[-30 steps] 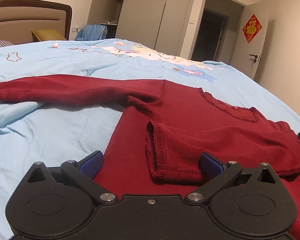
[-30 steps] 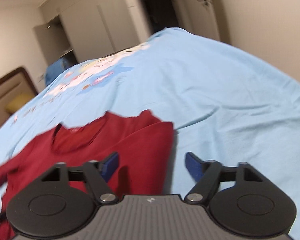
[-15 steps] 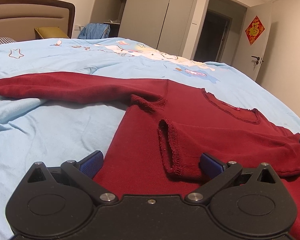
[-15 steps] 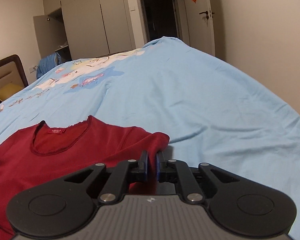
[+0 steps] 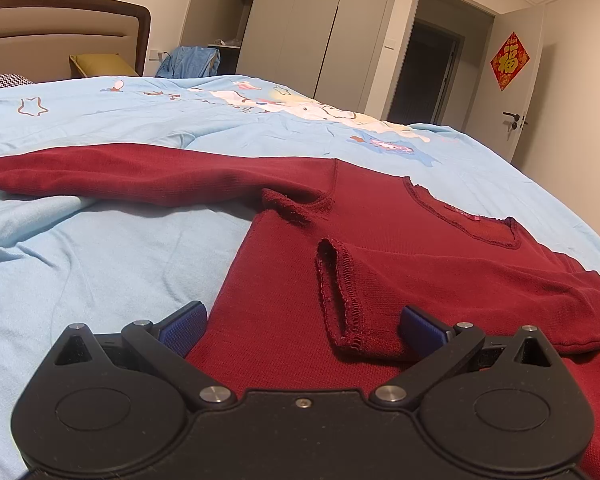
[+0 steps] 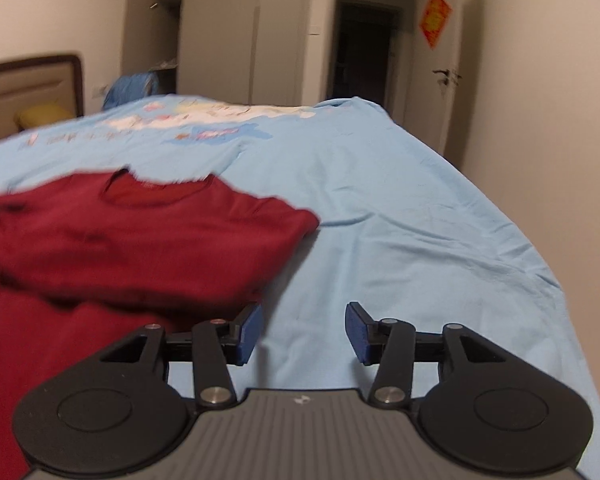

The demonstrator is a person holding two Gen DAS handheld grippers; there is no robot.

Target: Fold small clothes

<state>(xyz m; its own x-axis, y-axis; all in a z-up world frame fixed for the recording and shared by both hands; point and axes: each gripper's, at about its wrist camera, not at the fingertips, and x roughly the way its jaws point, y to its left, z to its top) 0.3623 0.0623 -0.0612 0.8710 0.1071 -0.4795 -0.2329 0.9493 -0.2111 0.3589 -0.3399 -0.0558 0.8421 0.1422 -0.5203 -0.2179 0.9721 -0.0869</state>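
Observation:
A dark red long-sleeved top lies on the light blue bedsheet. One sleeve stretches out to the left. The other sleeve is folded across the body, and its frayed cuff sits just in front of my left gripper, which hangs open over the hem with nothing held. In the right wrist view the same top lies to the left, blurred. My right gripper stands open over bare sheet beside the top's right edge.
The bed extends far and right, with a cartoon print near the middle. A headboard and yellow pillow are at the far left. Wardrobes, a dark doorway and a door line the back wall.
My right gripper was shut on the top's folded shoulder edge half a second ago; it has let go, opened and drawn back to the right. The left gripper stayed open and moved slightly closer.

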